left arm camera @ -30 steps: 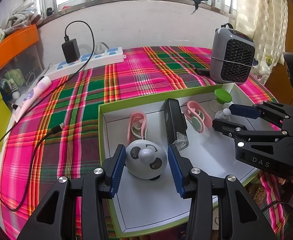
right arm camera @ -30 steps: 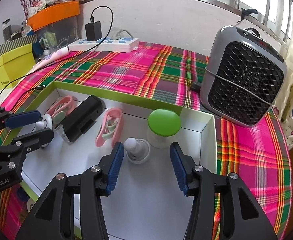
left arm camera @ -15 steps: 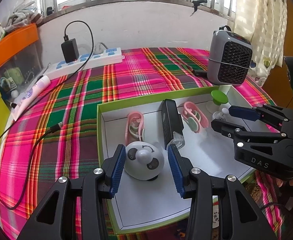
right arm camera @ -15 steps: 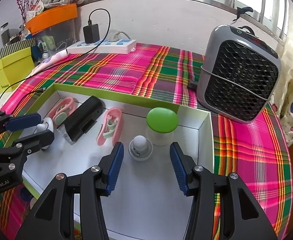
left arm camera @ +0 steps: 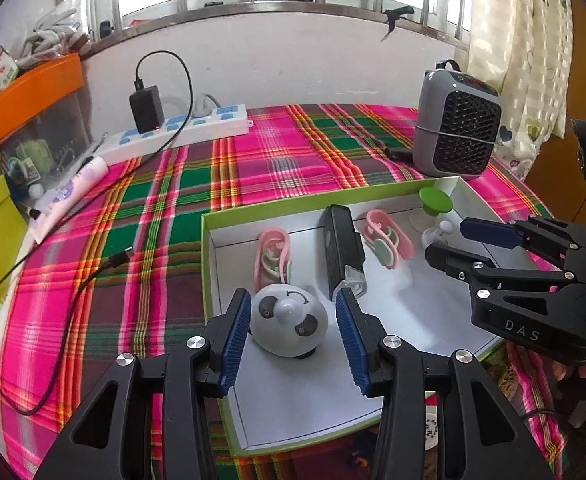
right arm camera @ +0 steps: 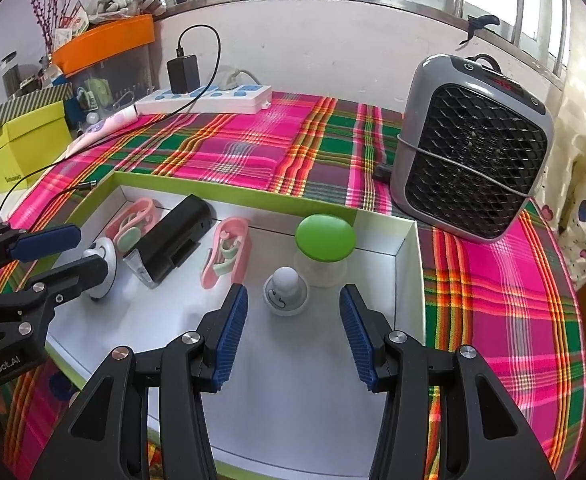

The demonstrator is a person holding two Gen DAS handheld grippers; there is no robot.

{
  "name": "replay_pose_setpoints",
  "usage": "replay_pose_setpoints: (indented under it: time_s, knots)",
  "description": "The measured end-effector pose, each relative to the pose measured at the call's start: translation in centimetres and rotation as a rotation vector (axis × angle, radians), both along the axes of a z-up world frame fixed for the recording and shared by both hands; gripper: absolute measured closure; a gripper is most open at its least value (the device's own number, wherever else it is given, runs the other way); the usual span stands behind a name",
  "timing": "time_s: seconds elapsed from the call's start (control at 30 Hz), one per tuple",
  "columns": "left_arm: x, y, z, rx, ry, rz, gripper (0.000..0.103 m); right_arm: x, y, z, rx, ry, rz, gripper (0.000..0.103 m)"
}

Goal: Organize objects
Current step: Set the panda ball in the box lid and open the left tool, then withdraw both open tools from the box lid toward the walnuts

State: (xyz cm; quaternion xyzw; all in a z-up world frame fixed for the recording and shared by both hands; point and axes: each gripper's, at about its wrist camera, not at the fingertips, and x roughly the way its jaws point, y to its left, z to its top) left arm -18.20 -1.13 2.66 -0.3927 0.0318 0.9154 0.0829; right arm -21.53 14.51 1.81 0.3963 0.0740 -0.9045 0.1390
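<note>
A green-rimmed white box [left arm camera: 293, 205] lies on the plaid cloth. In it a white panda-faced toy [left arm camera: 289, 326] stands on the floor between the tips of my left gripper [left arm camera: 291, 300]. The gripper is open, with a gap at the toy's right side. Behind the toy lie two pink holders [left arm camera: 273, 260] [left arm camera: 387, 240] and a black device [left arm camera: 343, 248]. My right gripper [right arm camera: 293, 295] is open over a small white knob toy [right arm camera: 285, 292], just in front of a green-lidded jar [right arm camera: 325, 238]. That gripper shows at the left view's right side [left arm camera: 449, 240].
A grey fan heater [right arm camera: 473, 160] stands on the cloth right of the box's far corner. A white power strip [left arm camera: 181, 130] with a black charger and its cable lies by the back wall. A yellow box [right arm camera: 21, 144] and an orange-lidded bin sit at the left.
Both grippers have drawn back slightly from the box contents, which look smaller. The panda toy stays on the box floor and a gap now shows beside it. Jaw widths are unchanged.
</note>
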Motion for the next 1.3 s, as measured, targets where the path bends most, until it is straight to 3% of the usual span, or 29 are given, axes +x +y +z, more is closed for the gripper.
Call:
replay_pose_setpoints:
  time_s: [0.63, 1.3]
  knots:
    - [2.5, -0.8, 1.0, 0.018, 0.041, 0.026, 0.06, 2.9, -0.4, 1.3, -0.036, 0.029, -0.019, 0.054]
    - [7.9, -2.9, 1.5, 0.113, 0.056, 0.049, 0.06, 9.0, 0.3, 2.3, -0.113, 0.054, -0.032, 0.054]
